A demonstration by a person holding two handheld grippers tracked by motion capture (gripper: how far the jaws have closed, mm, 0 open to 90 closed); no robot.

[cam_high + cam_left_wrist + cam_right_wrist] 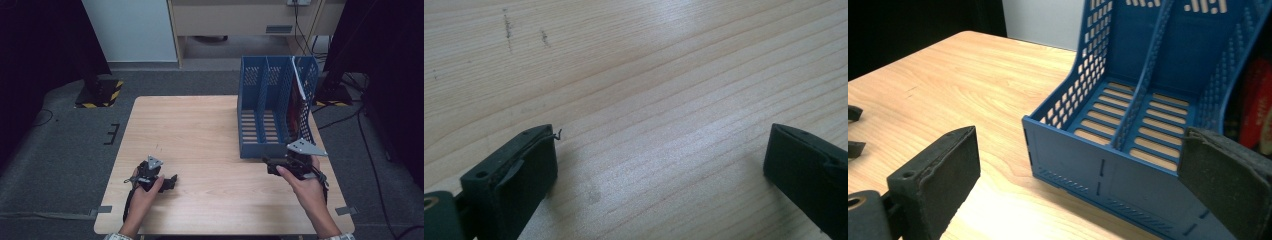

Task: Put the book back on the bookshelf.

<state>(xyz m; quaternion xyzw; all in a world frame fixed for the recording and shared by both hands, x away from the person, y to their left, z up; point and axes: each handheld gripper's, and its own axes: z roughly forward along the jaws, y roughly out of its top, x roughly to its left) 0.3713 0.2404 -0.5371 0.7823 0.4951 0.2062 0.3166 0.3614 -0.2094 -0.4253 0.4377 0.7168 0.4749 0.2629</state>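
A blue three-slot file rack stands on the right back part of the wooden table. A red book leans in its rightmost slot; the other two slots hold nothing. My right gripper hovers just in front of the rack's near wall, held in a hand. Its jaws are open, and the right gripper frames the rack, with the red book at the edge. My left gripper rests low at the table's front left. The left gripper is open over bare wood.
The table's front edge is close to both hands. A black stand with a yellow-black striped base is on the floor at the back left. Cables run across the floor to the right of the table.
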